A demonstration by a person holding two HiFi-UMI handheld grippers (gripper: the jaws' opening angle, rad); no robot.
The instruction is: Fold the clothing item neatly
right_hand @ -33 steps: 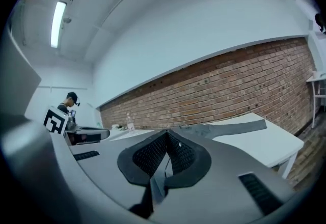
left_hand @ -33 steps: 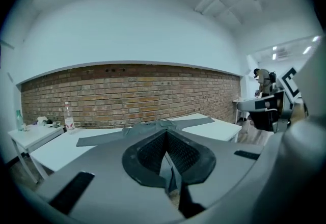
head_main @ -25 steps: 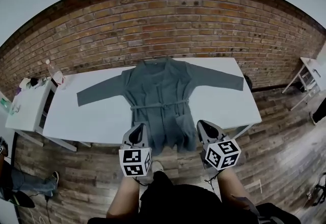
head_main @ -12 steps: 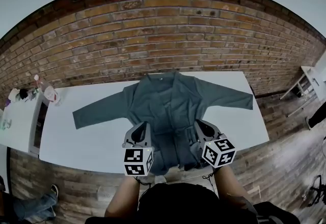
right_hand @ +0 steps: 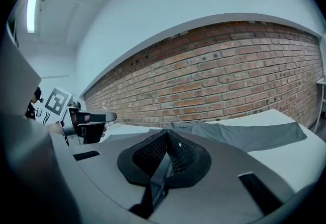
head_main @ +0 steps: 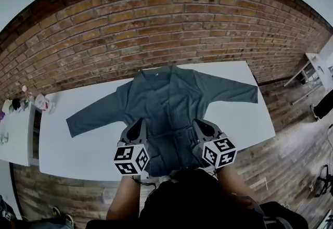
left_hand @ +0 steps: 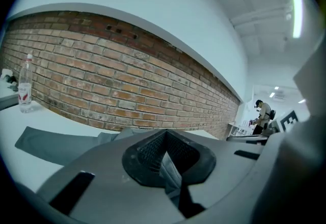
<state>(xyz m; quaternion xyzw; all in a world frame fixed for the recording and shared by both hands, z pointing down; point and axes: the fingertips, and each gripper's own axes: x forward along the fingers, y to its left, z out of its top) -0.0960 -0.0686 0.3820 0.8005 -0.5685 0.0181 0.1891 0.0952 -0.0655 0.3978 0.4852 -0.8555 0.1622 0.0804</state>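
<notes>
**Hem of grey robe (head_main: 164, 100) pinched in both tongs**

Robe lies flat on the white table (head_main: 78, 152). Its collar (head_main: 155, 73) is at the far edge by the brick wall (head_main: 156, 25), and its lower end is at the near edge, by me. Both sleeves are spread. The left sleeve (head_main: 91, 118) angles out toward near left; the right sleeve (head_main: 234, 90) runs out to the right.

My left tongs (head_main: 138, 125) are pressed together on a fold of the grey cloth, which shows between the pads in the left gripper view. My right tongs (head_main: 200, 125) are pressed together too, with a thin strip of the same cloth caught between them.

Both tongs sit over the robe's lower part, the left tongs on its left side and the right tongs on its right side. The robe's middle lies between them. Both point away from me toward the wall, tipped slightly down. The cloth between them looks bunched, and I cannot tell how the hem lies under them.

Extras:
- A clear bottle (left_hand: 24, 85) with a red label stands upright, left of the robe.
- A white side table (head_main: 13, 134) sits just left of the main table.
- A person (left_hand: 263, 113) stands far off to the right.
- The floor (head_main: 291, 155) is wood plank.
</notes>
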